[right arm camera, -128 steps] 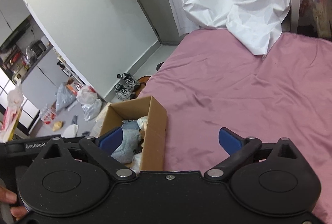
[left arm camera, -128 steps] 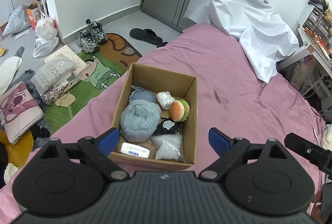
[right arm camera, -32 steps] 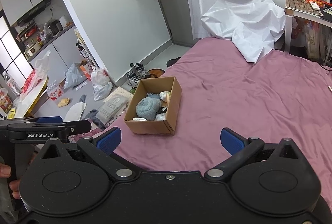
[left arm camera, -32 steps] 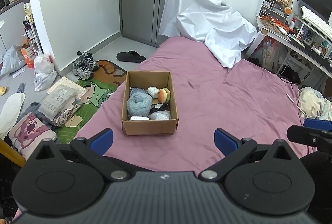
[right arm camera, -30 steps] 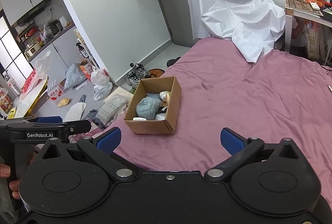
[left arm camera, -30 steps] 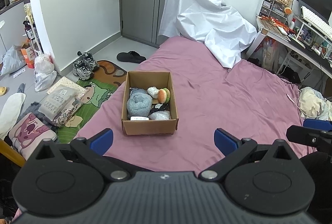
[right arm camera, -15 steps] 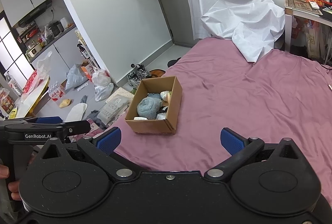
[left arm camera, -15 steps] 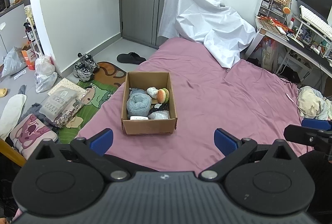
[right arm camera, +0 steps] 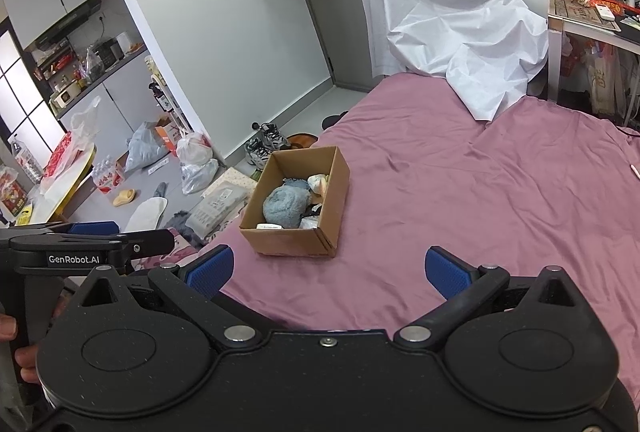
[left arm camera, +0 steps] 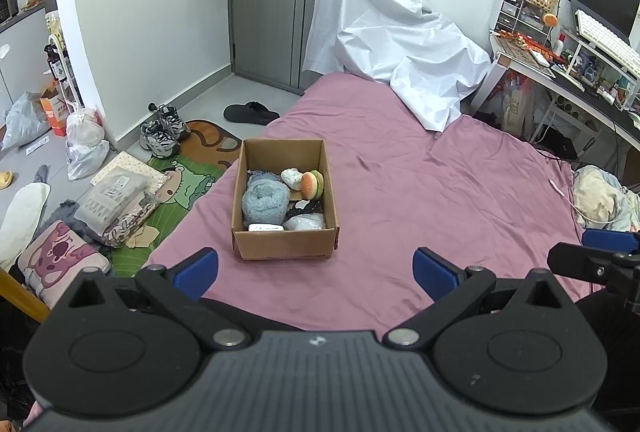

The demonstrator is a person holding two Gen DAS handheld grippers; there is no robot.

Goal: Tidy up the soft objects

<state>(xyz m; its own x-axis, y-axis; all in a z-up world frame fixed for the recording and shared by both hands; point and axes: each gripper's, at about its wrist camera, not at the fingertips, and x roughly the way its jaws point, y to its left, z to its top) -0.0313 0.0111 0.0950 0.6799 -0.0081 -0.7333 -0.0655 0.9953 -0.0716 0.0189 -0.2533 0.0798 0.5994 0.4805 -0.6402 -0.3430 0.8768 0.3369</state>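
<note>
Now | purple bedsheet (left arm camera: 440,191) w/ cardboard box (left arm camera: 286,250); white sheet (left arm camera: 392,47) behind

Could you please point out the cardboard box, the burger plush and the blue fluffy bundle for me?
cardboard box (left arm camera: 286,248), left wrist view, near outer wall.
burger plush (left arm camera: 311,184), left wrist view, orange bun.
blue fluffy bundle (left arm camera: 265,200), left wrist view, its top.

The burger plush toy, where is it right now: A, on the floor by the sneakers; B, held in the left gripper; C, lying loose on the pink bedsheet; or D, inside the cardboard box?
D: the burger plush toy sits inside the cardboard box, against its right wall beside the rolled blue fluffy towel, while the left gripper and right gripper are both open and empty.
</note>
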